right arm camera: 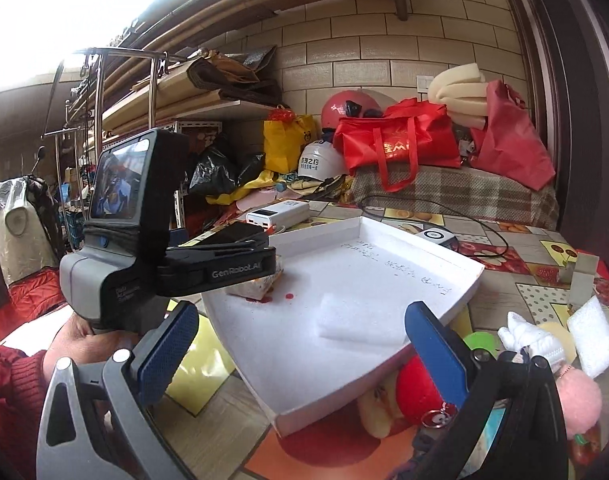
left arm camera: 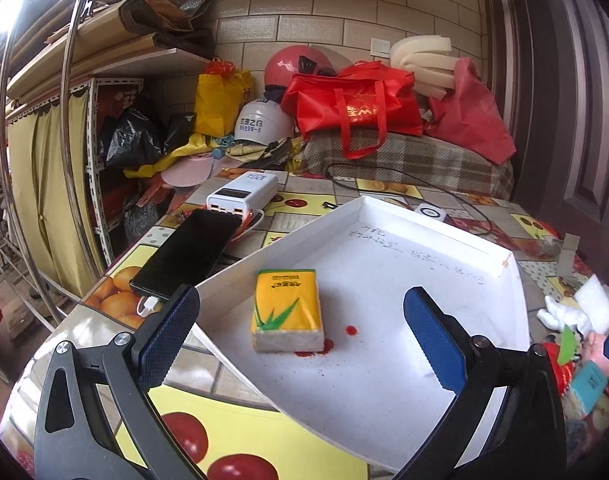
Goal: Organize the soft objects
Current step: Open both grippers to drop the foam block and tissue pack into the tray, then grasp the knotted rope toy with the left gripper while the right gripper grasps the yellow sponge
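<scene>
Cluttered home storeroom (helmets (left arm camera: 264, 122), bags (left arm camera: 356, 108))

You have one white tray (left arm camera: 500, 276) on the tabletop (left arm camera: 240, 412), with one yellow tissue pack (left arm camera: 287, 310) and one white foam pad (right arm camera: 360, 322) inside it. At ten o'clock of the tray lie one phone (left arm camera: 188, 252) and one power bank (left arm camera: 246, 194). Behind sit two helmets: one red (left arm camera: 292, 66), one white (left arm camera: 262, 122).

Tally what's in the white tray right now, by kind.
Tissue pack: 1
White foam pad: 1
Total in the white tray: 2
</scene>
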The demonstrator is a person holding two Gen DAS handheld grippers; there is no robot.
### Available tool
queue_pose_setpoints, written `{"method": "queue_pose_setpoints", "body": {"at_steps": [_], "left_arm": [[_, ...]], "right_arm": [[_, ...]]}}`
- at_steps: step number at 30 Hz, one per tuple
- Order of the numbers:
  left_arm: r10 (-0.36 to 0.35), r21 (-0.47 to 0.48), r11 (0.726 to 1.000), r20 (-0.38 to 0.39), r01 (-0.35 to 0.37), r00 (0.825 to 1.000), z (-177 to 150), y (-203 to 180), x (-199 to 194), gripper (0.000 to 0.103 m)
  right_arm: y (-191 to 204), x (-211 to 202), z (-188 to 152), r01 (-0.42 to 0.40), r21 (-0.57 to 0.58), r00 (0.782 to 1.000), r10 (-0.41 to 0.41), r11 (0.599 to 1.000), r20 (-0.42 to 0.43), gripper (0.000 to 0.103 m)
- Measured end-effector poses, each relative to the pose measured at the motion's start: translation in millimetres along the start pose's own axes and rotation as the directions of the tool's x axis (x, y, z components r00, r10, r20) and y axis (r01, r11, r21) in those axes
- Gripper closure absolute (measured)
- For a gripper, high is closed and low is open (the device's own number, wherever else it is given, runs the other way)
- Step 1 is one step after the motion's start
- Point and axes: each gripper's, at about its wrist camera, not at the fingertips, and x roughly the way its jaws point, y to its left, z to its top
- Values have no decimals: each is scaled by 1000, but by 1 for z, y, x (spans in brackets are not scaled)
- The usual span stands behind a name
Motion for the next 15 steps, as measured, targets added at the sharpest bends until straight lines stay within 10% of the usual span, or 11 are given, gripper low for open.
{"method": "queue_pose_setpoints", "body": {"at_steps": [7,15], "left_arm": [[-274,205,941,-14,271,962,-20,-56,-43,0],[-495,324,760,-271,563,826,-46,-132,-63,0]], "right_arm": [[-98,-47,-15,215,138,977,-214,967,-20,0],[-212,-103,-40,485,292,875,-464,825,-142,0]]}}
